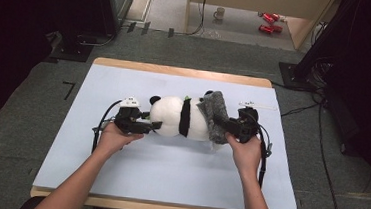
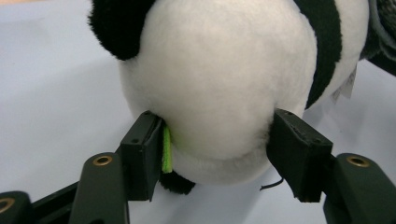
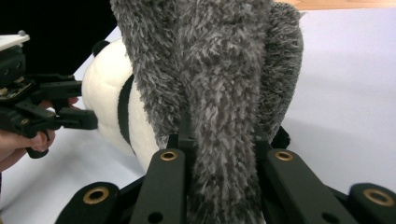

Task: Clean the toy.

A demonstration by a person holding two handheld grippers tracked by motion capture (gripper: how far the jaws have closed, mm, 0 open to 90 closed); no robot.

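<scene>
Two handheld grippers, one plush panda (image 1: 172, 116), one grey fuzzy cloth (image 1: 214, 109) – that's the whole count on the one pale blue table (image 1: 168, 173).

Going left to right in the high view: the left gripper (image 1: 155, 125) sits at the panda's 9 o'clock, aimed at its head. In the left gripper view, its two jaws bracket the white head from both sides. The pads lie right against the fur, which bulges over them, so I'd call that a grip on the head. One lime-green strip (image 2: 166, 149) is tucked against the left pad.

The panda lies on its side about mid-table, head toward 9 o'clock, with one black band round its middle. There's one small white tag (image 2: 345, 88) by its body, but the print is too small to read.

The grey fuzzy cloth is draped over the panda's end at 3 o'clock. The right gripper (image 1: 220, 123) comes in from that side. In the right gripper view, its jaws are clamped tight on a fold of that grey fuzz – it stands up straight between them and the panda shows behind it.

On the floor at 12 o'clock, well beyond the table, there's one mug (image 1: 220, 13). Just right of it are some red cans (image 1: 269, 22); I can't make out a brand or a sure count.
</scene>
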